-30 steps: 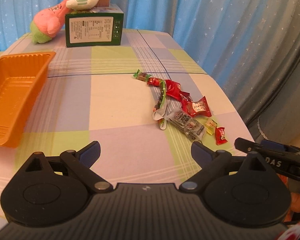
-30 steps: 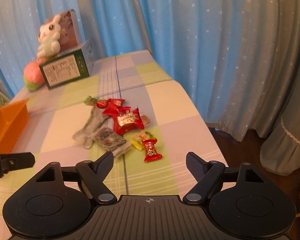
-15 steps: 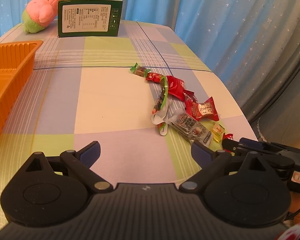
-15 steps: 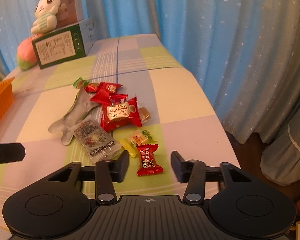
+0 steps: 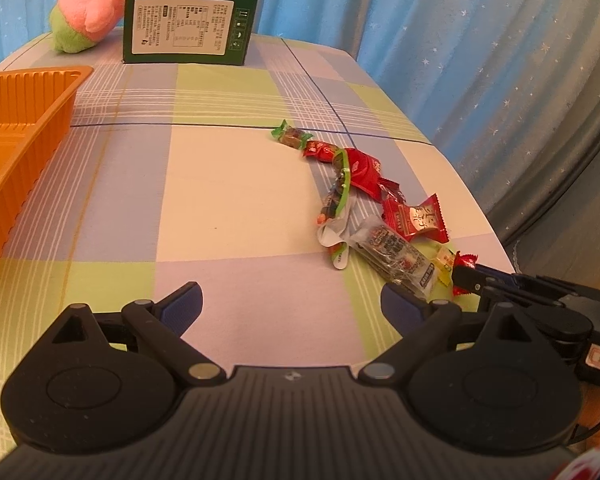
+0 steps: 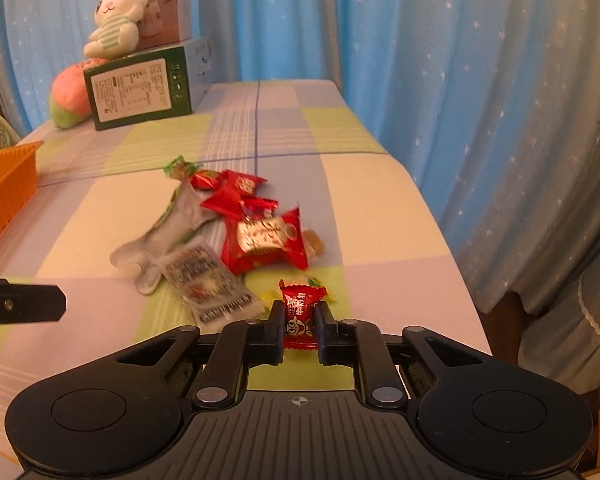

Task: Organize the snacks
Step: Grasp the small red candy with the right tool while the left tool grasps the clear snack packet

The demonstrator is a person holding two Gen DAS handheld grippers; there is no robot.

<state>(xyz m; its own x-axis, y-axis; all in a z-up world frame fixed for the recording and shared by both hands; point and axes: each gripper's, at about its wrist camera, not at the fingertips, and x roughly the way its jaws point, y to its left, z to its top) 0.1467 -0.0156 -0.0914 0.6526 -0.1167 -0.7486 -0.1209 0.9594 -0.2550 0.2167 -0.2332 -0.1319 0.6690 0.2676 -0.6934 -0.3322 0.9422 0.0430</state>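
Observation:
A line of wrapped snacks lies on the checked tablecloth: a big red packet [image 6: 266, 242] [image 5: 414, 216], a clear printed packet [image 6: 210, 284] [image 5: 394, 256], a silver-green pouch [image 6: 168, 228] and smaller red candies [image 6: 236, 188]. My right gripper [image 6: 299, 320] is shut on a small red candy [image 6: 300, 310] at the near end of the line; it also shows in the left wrist view [image 5: 466, 280]. My left gripper [image 5: 292, 304] is open and empty, left of the snacks. An orange tray [image 5: 16, 152] sits at the left.
A green box [image 5: 188, 26] with a plush rabbit [image 6: 116, 20] and a pink plush [image 5: 86, 12] stands at the table's far end. Blue curtains hang behind and to the right. The table's right edge [image 6: 440, 236] is close to the snacks.
My right gripper moved forward and closed its fingers on the small red candy. My left gripper moved forward a little and stayed open.

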